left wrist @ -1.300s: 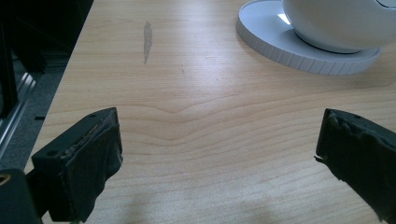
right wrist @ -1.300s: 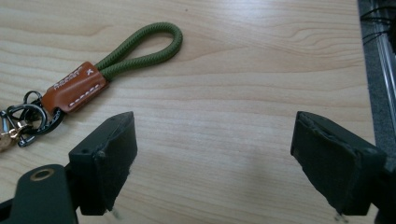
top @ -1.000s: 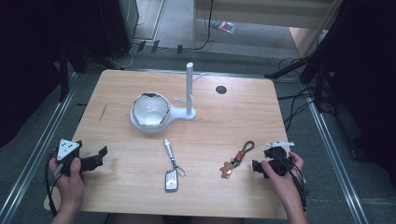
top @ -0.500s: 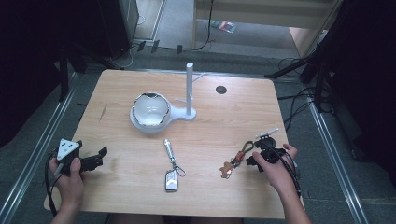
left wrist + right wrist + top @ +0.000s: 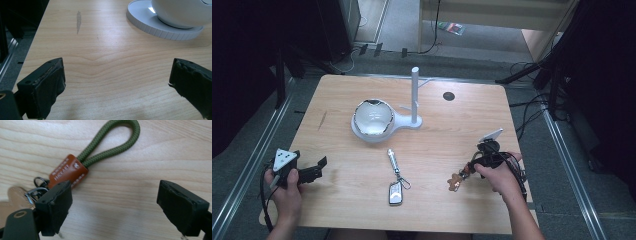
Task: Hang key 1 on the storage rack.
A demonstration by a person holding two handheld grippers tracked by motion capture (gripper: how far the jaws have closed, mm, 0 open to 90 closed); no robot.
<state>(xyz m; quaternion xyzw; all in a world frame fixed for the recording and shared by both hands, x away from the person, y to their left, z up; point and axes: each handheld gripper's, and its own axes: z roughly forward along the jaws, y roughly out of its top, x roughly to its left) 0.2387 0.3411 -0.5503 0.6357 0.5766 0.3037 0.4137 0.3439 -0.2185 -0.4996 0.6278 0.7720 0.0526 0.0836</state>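
Observation:
A keychain with a green cord loop [image 5: 110,142], a brown leather tag [image 5: 68,171] and a tan leather charm [image 5: 456,181] lies on the wooden table [image 5: 337,100] at the right. My right gripper [image 5: 477,162] [image 5: 113,195] hovers low over it, open. Its left jaw sits just beside the tag, and the loop lies ahead of the gap. My left gripper [image 5: 318,169] [image 5: 117,72] rests near the table's front left corner, open, with bare wood between its jaws.
A white bowl [image 5: 373,117] [image 5: 180,12] sits on a white stand with an upright post [image 5: 415,95] at the table's centre back. A car key fob [image 5: 395,192] on a silver chain [image 5: 392,159] lies front centre. A black hole [image 5: 448,95] marks the back right.
My right gripper has moved left from the table's right edge and dropped over the green cord keychain. The left gripper has stayed put.

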